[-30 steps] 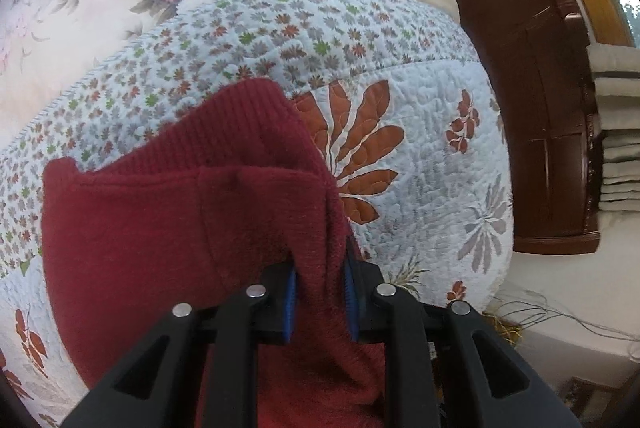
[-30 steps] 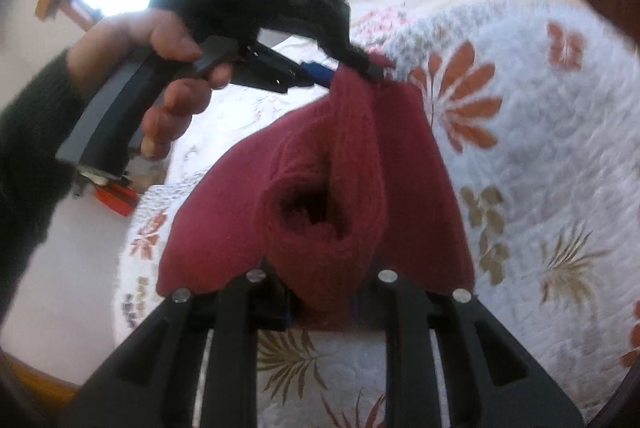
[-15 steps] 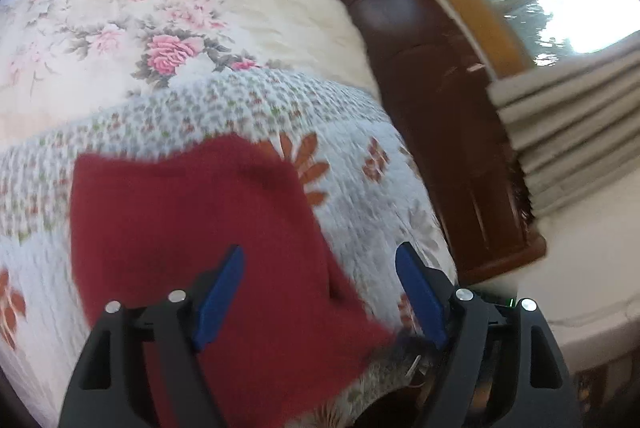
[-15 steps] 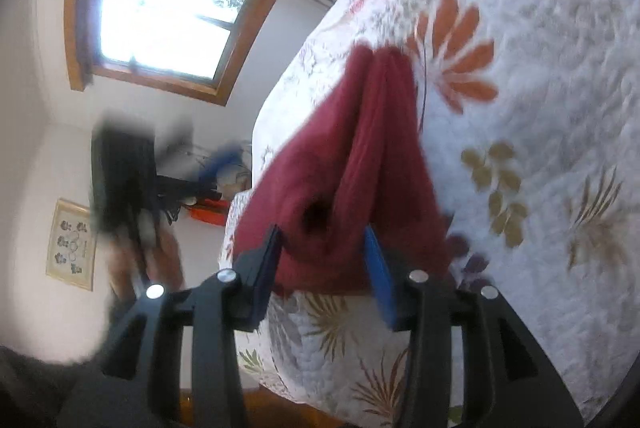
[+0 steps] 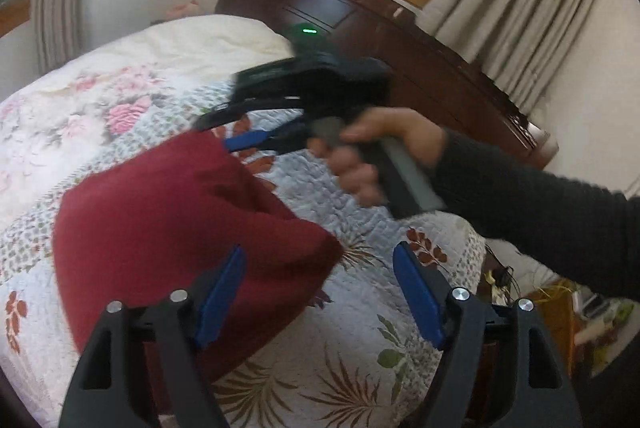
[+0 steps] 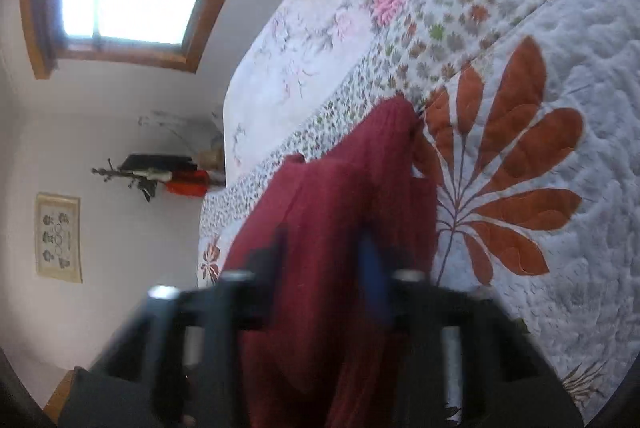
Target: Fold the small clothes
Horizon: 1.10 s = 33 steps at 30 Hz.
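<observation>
both tongs have let go of the red knit garment (image 5: 172, 228) in the last second. my left tongs (image 5: 320, 300) now stand wide apart with nothing between the blue pads (image 5: 416, 304), pulled back so the garment's near edge lies under and just past the left pad rather than pinched in it. a second ago that same pair was clamped on a raised ridge of the knit. my right tongs (image 6: 324, 268) are blurred in their own view; from the left camera they look parted, hovering just beyond the garment's far corner, the person's hand (image 5: 372, 156) on the handle. earlier they pinched a rolled fold held up in the air.

the garment now lies on the quilted bedspread (image 5: 360, 216) of the bed as a doubled, roughly rectangular slab, flat, no longer tented. i judge this fold laid down; next comes a fresh grip or smoothing.
</observation>
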Motion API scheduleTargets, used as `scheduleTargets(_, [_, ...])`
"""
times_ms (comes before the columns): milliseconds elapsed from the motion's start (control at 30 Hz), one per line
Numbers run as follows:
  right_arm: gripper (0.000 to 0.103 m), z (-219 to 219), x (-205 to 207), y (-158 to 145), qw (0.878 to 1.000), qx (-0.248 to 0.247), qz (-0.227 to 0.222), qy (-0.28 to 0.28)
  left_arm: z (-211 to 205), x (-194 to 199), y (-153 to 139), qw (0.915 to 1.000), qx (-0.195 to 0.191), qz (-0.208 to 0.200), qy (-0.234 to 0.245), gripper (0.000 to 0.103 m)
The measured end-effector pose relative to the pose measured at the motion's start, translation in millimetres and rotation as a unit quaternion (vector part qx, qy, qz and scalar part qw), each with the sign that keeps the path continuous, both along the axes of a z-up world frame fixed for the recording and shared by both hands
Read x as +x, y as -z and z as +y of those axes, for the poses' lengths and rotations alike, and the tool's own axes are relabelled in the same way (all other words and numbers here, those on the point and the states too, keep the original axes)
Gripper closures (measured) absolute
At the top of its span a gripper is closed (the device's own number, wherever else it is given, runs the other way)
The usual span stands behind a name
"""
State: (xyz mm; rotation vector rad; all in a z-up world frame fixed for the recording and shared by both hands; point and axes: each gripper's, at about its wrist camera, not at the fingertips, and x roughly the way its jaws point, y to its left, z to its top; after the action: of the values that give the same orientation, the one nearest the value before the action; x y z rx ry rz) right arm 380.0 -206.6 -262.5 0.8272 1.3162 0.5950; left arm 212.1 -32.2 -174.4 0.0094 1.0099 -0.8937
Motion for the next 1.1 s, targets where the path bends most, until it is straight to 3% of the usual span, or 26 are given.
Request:
scheduleTargets(200, [0.095, -19.4, 7.1, -10.0, 0.998, 0.012, -0.049, 0.045, -10.6, -6.1, 26.6, 0.9990, -0.007, 0.041, 0.019, 0.028])
scheduleTargets(367, [0.094, -24.4, 8.4, 40.2, 0.997, -0.027, -0.007, 0.076, -15.2, -7.4, 58.4, 0.9950, -0.013, 0.097, 0.017, 0.029])
scheduleTargets(467, [0.085, -28.4, 2.7, 40.8, 0.997, -0.012, -0.002, 0.080, -14.1, -12.6, 64.0, 0.9926, -0.015, 0.119, 0.019, 0.031])
scheduleTargets(633, [0.068, -35.2, -55.1, -43.1, 0.994, -0.040, -0.097, 0.033, 9.9, -26.9, 19.8, 0.9936, -0.055, 0.096, 0.021, 0.031])
scheduleTargets(700, [0.060, -27.7, -79.6, -60.4, 0.993, -0.044, -0.110, 0.007, 30.4, -24.6, -5.5, 0.9951, -0.075, 0.065, -0.001, 0.028])
scheduleTargets(800, [0.049, -13.1, -106.3, -60.0, 0.992, -0.063, -0.106, -0.027, 56.1, -9.7, -19.6, 0.9947, -0.084, 0.049, -0.034, 0.026])
scheduleTargets(867, [0.048, 0.0, -109.0, -47.9, 0.991, -0.080, -0.095, -0.043, 71.7, 2.1, -15.3, 0.9955, -0.066, 0.046, -0.050, 0.026])
scheduleTargets(967, [0.071, 7.3, -115.2, -7.2, 0.986, -0.141, -0.067, -0.066, 90.5, 19.8, 12.5, 0.9922, -0.053, 0.090, -0.069, 0.028])
scheduleTargets(1000, [0.074, 4.1, -117.2, 1.4, 0.988, -0.129, -0.052, -0.061, 98.5, 24.9, 22.1, 0.9888, -0.054, 0.114, -0.081, 0.036])
scheduleTargets(1033, [0.077, 0.8, -119.5, 5.6, 0.991, -0.115, -0.044, -0.056, 113.9, 31.2, 26.2, 0.9823, -0.071, 0.139, -0.103, 0.039])
scheduleTargets(1100, [0.080, -7.1, -127.0, 0.5, 0.994, -0.086, -0.046, -0.039, 146.2, 34.9, 16.5, 0.9719, -0.118, 0.142, -0.146, 0.034])
